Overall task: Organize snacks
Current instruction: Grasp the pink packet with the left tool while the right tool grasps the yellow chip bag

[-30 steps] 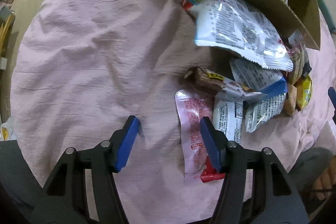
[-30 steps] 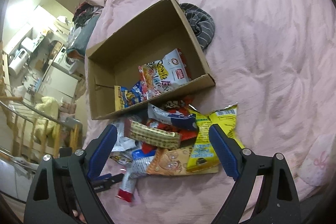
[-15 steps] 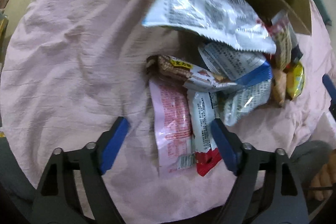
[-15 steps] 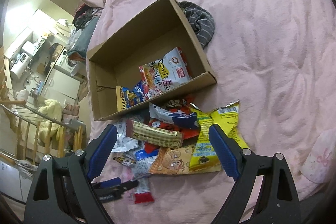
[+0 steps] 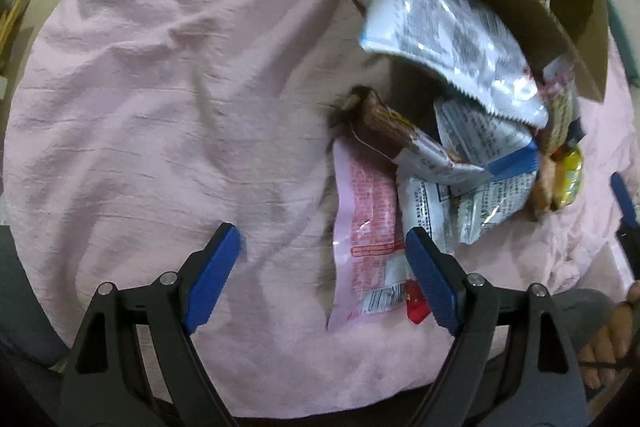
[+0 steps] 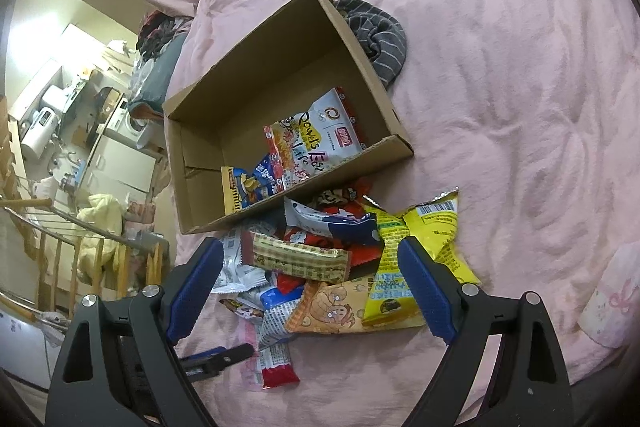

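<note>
snack pile (image 6: 340,263) heaped on pink bedspread (image 6: 500,67), touching front wall of cardboard box (image 6: 280,75) | two packets inside box | left gripper (image 5: 320,259) jaws just widened, released, pink packet (image 5: 366,235) between them unpinched | right gripper (image 6: 312,267) spread wide, empty, above pile

pink bedspread (image 6: 500,67), brown box (image 6: 280,59), grey-striped cloth (image 6: 380,39)

A pink bedspread (image 6: 500,75) fills the view. At nine o'clock, a brightly lit room holds white cabinets (image 6: 120,163) and a wooden drying rack (image 6: 60,247).
</note>
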`<state>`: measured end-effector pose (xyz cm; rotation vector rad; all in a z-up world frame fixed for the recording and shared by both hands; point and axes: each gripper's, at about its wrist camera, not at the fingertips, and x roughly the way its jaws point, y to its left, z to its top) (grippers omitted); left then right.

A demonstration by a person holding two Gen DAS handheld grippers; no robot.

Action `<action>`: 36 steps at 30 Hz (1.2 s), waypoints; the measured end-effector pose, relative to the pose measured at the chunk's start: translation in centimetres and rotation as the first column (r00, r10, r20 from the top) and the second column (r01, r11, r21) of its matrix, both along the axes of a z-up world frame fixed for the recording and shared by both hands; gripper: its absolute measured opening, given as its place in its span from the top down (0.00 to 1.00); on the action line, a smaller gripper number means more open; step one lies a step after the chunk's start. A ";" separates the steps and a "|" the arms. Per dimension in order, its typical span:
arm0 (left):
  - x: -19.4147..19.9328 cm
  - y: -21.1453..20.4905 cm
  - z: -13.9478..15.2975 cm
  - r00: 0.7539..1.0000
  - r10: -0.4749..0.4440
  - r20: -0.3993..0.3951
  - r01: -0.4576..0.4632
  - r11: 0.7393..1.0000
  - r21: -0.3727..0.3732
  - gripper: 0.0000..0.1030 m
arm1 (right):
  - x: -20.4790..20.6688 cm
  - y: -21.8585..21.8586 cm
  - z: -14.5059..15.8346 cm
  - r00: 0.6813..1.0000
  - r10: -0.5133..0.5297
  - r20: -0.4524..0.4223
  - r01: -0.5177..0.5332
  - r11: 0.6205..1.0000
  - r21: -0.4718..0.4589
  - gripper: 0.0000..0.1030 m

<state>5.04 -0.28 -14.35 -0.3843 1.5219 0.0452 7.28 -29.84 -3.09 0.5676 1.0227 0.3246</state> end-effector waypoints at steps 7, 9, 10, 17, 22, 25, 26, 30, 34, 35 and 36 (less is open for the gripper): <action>1.0 -4.6 -1.6 0.990 -0.140 0.001 0.139 0.983 0.124 0.20 | 0.0 -0.6 -0.3 0.999 -0.043 -0.021 0.042 0.997 -0.069 0.12; 0.7 -4.6 -1.6 0.988 -0.157 0.015 0.153 0.979 0.138 0.27 | 0.4 -1.3 -1.2 0.993 -0.089 -0.072 0.081 0.991 -0.109 0.12; 0.4 -4.7 -1.5 0.986 -0.163 0.021 0.159 0.977 0.144 0.35 | 0.8 -1.6 -2.0 0.988 -0.099 -0.116 0.085 0.989 -0.124 0.12; -0.6 -2.4 0.3 0.990 -0.134 0.048 0.128 0.986 0.111 0.73 | 2.8 -0.4 -5.9 0.956 -0.079 -0.283 0.009 0.971 -0.240 0.12; -1.6 1.2 2.2 0.988 -0.136 0.066 0.131 0.989 0.073 0.91 | 2.9 0.8 -7.0 0.948 -0.062 -0.313 -0.049 0.941 -0.336 0.12; -2.4 2.2 3.4 0.987 -0.144 0.077 0.140 0.989 0.055 0.94 | 2.7 0.6 -6.9 0.950 -0.065 -0.305 -0.048 0.936 -0.348 0.34; -2.7 2.2 3.7 0.987 -0.142 0.081 0.138 0.989 0.052 0.94 | 2.5 0.4 -6.8 0.951 -0.066 -0.302 -0.045 0.938 -0.345 0.41; -2.8 3.1 6.5 0.986 -0.128 0.104 0.126 0.992 0.030 0.94 | 1.2 0.3 -5.0 0.966 -0.066 -0.251 -0.031 0.932 -0.362 0.59; -1.4 3.5 9.5 0.975 -0.137 0.173 0.135 0.991 0.023 0.94 | -1.0 -0.5 -3.0 0.969 -0.114 -0.221 0.027 0.932 -0.362 0.63; -0.9 3.6 10.2 0.971 -0.140 0.192 0.138 0.990 0.025 0.94 | -1.5 -0.6 -2.5 0.969 -0.122 -0.217 0.038 0.934 -0.355 0.63; -0.6 3.6 10.8 0.966 -0.147 0.214 0.144 0.989 0.028 0.94 | -2.1 -0.7 -1.9 0.970 -0.126 -0.206 0.047 0.936 -0.350 0.63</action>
